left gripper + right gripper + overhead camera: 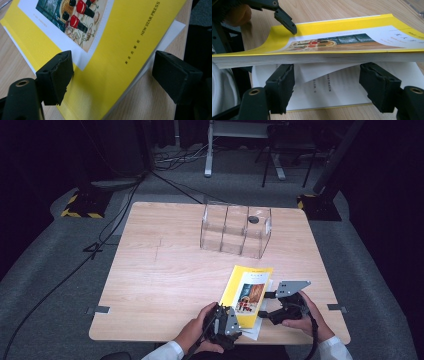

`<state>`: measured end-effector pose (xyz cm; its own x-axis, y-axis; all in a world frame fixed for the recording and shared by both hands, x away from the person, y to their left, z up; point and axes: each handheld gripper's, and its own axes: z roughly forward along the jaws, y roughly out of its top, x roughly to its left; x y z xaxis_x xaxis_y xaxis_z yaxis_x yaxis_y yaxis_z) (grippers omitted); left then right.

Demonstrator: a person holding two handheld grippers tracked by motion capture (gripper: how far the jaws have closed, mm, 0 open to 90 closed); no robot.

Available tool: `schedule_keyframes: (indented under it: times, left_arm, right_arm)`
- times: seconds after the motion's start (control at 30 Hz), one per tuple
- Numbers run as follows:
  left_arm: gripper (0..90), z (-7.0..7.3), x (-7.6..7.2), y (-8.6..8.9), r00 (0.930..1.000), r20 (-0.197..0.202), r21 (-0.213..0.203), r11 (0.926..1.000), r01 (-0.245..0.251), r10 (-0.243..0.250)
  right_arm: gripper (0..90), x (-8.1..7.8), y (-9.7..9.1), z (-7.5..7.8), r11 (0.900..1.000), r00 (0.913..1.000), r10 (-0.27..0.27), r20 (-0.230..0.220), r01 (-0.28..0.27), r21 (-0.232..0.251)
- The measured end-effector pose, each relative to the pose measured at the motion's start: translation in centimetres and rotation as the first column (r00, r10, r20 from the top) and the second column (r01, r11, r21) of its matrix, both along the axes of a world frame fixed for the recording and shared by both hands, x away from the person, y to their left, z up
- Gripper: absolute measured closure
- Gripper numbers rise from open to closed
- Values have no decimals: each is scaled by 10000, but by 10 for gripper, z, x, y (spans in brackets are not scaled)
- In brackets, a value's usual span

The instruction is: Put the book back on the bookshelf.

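Low centre of the high view, the yellow paperback book [248, 292] lies on the pale wooden table [165, 280], its back cover splayed beneath. The left gripper [112, 75] straddles the near corner, jaws apart, one pad on the cover. The right gripper [327, 87] waits wide open under the lifted pages. The clear plastic divided organizer [235, 231], upper centre, stands unfilled; lifting and filing look undone.
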<state>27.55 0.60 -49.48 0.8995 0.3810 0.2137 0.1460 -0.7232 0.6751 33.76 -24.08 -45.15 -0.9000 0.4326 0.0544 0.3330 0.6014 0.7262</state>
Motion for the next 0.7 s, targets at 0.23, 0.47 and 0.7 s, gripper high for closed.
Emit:
schedule_keyframes:
  times: [0.23, 0.47, 0.7]
  left_arm:
    - [413, 8, -3, 6, 9983, 330, -552, 9972, 498, -481]
    - [399, 14, -2, 9, 9983, -26, -703, 9959, 575, -579]
    - [455, 20, -6, 8, 9974, 367, -818, 9946, 643, -615]
  right_arm:
    - [289, -1, 0, 2, 10000, 10000, -25, -28, 25, -20]
    - [286, -1, -1, 1, 9999, 10000, -9, -95, 8, -130]
    - [278, -4, -2, 6, 10000, 10000, -52, 9, 52, -48]
